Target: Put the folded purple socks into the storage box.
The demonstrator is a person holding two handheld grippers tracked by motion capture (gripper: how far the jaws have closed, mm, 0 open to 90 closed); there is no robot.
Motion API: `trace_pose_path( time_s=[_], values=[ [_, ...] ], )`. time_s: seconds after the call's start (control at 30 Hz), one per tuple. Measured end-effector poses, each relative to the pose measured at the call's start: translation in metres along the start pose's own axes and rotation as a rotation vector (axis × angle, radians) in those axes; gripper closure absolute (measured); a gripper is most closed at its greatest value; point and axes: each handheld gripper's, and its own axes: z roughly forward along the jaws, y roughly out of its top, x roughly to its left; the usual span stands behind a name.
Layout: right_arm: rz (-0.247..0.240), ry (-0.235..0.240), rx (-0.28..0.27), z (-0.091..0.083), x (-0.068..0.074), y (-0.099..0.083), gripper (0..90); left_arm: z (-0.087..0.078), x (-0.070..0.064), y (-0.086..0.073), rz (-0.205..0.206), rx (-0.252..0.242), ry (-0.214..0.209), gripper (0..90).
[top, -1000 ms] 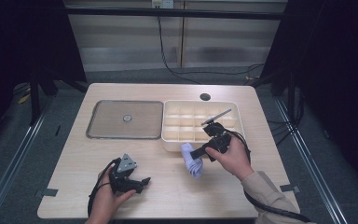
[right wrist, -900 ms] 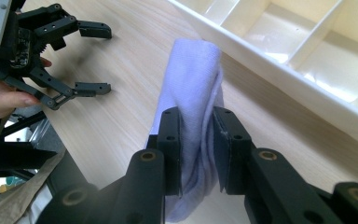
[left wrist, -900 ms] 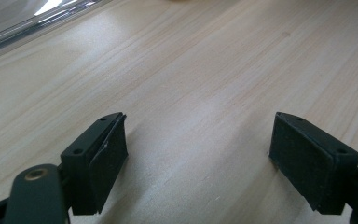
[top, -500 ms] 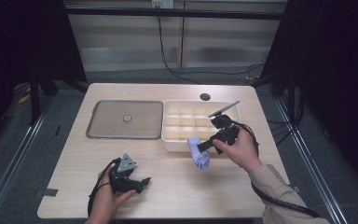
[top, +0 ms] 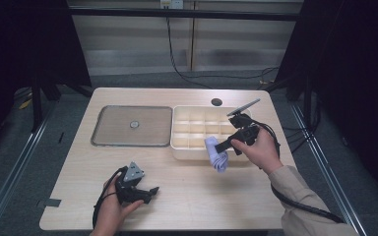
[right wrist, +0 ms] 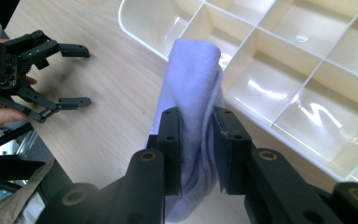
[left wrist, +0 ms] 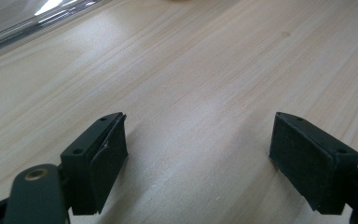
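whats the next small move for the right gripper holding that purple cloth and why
Probably ease the right gripper forward over the divided tray and lower. Its jaws are shut on the purple cloth, which hangs at the tray's near rim, partly over the table, not yet in a compartment.

the lower end of the lavender cloth [right wrist: 193, 93] is hidden behind the right gripper [right wrist: 197, 140] and cut off by the bottom edge in the right gripper view. the cream divided tray [right wrist: 307, 70] runs off the top and right edges there. in the high view, the small round thing [top: 134, 124] on the flat metal tray [top: 108, 137] is too small to identify.
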Motion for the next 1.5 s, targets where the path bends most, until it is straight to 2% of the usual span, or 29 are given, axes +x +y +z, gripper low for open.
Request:
trace_pose_path(
  time_s=[0.47,0.9,1.17,1.5],
  values=[
    [0.022,-0.072,0.005,-0.015,-0.015,0.008,74.3,0.000,0.000,0.000,0.006,0.001,0.003,18.2],
    [0.054,-0.107,-0.004,-0.028,-0.030,0.013,74.2,0.000,0.000,0.000,0.005,0.001,0.004,18.2],
    [0.081,-0.144,-0.005,-0.038,-0.044,0.015,74.2,0.000,0.000,0.000,0.005,0.000,0.004,18.2],
    [0.125,-0.167,-0.009,-0.040,-0.062,0.013,74.2,0.000,0.000,0.000,0.006,0.001,0.004,18.2]
  ],
)
